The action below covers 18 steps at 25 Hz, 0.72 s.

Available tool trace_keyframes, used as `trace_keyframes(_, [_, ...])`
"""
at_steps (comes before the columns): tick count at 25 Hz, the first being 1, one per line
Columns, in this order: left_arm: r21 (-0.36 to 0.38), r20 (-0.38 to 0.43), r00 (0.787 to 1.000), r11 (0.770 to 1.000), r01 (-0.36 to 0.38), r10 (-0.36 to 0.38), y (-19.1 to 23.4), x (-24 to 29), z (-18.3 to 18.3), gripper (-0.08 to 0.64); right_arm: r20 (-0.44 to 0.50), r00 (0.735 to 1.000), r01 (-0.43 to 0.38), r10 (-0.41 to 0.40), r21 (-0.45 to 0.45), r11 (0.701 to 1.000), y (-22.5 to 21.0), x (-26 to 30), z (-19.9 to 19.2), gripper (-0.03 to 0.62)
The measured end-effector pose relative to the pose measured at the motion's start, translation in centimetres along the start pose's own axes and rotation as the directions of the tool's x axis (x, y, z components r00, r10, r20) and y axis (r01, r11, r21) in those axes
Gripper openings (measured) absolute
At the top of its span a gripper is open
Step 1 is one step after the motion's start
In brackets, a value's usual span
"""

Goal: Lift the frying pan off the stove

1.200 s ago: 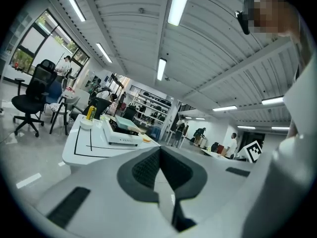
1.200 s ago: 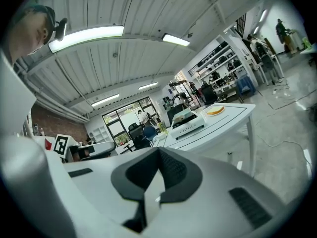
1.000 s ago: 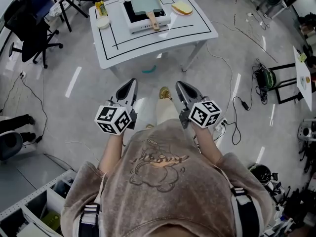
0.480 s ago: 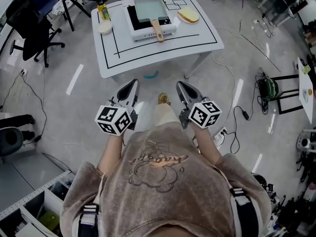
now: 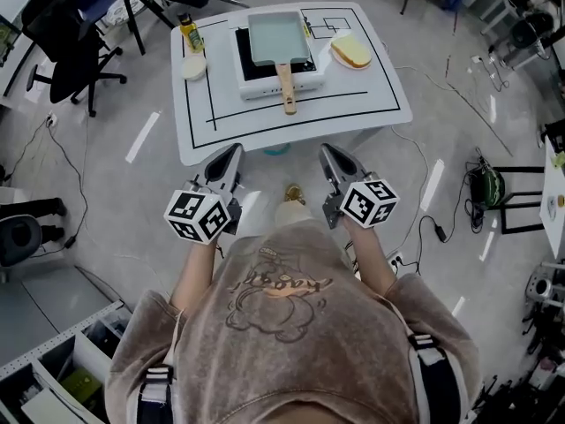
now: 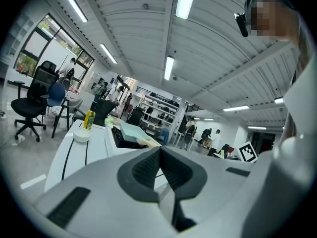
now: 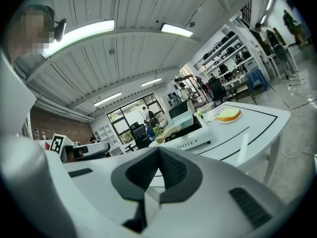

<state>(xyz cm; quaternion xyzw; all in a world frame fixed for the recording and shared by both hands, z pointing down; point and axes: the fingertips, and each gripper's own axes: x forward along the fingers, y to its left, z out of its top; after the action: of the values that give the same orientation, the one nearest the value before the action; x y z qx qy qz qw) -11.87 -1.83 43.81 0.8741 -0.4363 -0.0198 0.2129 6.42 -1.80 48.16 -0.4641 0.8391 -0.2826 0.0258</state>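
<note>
The frying pan (image 5: 277,35) is rectangular and pale teal, with a wooden handle (image 5: 287,88) that points toward me. It rests on a white portable stove (image 5: 250,76) on the white table (image 5: 265,122). Both grippers hang in front of my body, short of the table's near edge and apart from the pan. My left gripper (image 5: 233,151) is shut with nothing in it, and so is my right gripper (image 5: 327,151). The left gripper view shows the pan (image 6: 132,131) beyond its closed tips (image 6: 159,150). The right gripper view shows the pan (image 7: 182,118) and its handle (image 7: 167,132) past its closed tips (image 7: 158,150).
A yellow bottle (image 5: 188,35) and a small white bowl (image 5: 194,67) stand left of the stove. A plate with bread (image 5: 351,53) lies to its right. Black office chairs (image 5: 75,51) stand at the left, and cables and gear (image 5: 485,188) lie on the floor at the right.
The table with the stove and pan has come nearer in the head view, as the person steps toward it. Both grippers stay shut and keep their place before the body.
</note>
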Motion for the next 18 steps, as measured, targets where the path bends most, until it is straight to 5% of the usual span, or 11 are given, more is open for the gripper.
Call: trace_keyframes(18, [-0.064,0.045,0.994,0.993,-0.096,0.099,1.9,10.2,3.7,0.008,-0.089,0.978,-0.19,0.188,-0.017,0.982,-6.3,8.7,7.4,-0.003])
